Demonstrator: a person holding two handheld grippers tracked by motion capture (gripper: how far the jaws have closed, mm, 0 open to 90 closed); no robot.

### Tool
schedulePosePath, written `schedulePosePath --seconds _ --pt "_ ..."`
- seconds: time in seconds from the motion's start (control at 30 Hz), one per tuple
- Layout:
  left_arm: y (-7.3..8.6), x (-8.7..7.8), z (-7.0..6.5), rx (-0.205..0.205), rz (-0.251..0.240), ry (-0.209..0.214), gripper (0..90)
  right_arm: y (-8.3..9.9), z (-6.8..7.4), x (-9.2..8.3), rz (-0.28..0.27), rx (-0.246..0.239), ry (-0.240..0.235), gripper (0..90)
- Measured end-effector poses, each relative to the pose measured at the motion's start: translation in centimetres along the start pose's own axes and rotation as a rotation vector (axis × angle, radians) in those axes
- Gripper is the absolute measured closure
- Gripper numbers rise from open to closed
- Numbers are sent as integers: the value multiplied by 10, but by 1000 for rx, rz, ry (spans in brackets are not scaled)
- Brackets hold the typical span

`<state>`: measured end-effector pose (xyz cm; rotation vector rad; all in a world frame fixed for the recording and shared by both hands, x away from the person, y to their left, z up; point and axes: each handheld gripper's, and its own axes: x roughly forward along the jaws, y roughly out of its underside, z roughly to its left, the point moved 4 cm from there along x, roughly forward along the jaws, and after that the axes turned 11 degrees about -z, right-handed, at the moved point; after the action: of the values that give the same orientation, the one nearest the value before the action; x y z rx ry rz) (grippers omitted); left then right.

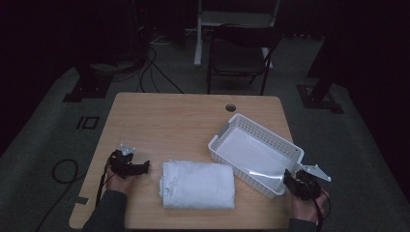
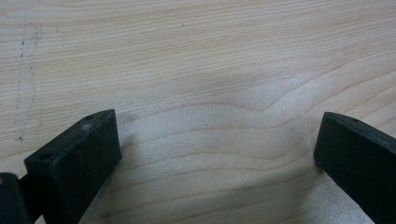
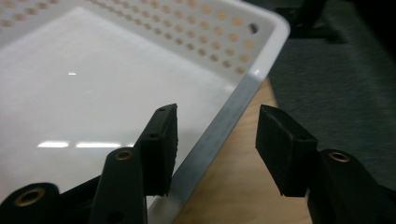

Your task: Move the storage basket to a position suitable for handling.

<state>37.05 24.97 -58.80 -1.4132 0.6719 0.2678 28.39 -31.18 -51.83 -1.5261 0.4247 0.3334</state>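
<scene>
Left gripper (image 1: pixel 145 167) rests on the wooden table (image 1: pixel 169 121), jaws spread wide with nothing between them. Folded white towel (image 1: pixel 198 185) lies centre. White perforated basket (image 1: pixel 285 145) stands right; right gripper (image 3: pixel 215 140) straddles its near rim, jaws parted, not clamping.

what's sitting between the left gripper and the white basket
A folded white towel lies on the table between the left gripper and the white basket, in the high view.
</scene>
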Motion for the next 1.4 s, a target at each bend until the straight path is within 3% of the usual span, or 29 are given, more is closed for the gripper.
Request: schedulePosePath --seconds 0.13,0.3,0.53,0.8,1.0,1.13,1.27,1.4 --pt "0 0 0 0 0 0 1 7 6 -11 -2 21 -46 561" --pt "0 0 0 0 0 0 1 6 8 -10 -11 33 -22 606" --pt "0 0 0 0 0 0 1 -2 13 3 -21 17 -9 643" --pt "0 0 0 0 0 0 1 -18 24 31 -16 0 -46 672" --pt "0 0 0 -1 0 -1 1 -25 35 44 -19 -12 -73 675" --pt "0 0 0 -9 0 -10 1 -30 43 56 -1 -24 -136 615" --pt "0 0 0 -9 0 -10 1 -27 44 55 17 -13 -148 547" --pt "0 0 0 -10 0 -12 1 -22 43 52 39 -10 -169 544"
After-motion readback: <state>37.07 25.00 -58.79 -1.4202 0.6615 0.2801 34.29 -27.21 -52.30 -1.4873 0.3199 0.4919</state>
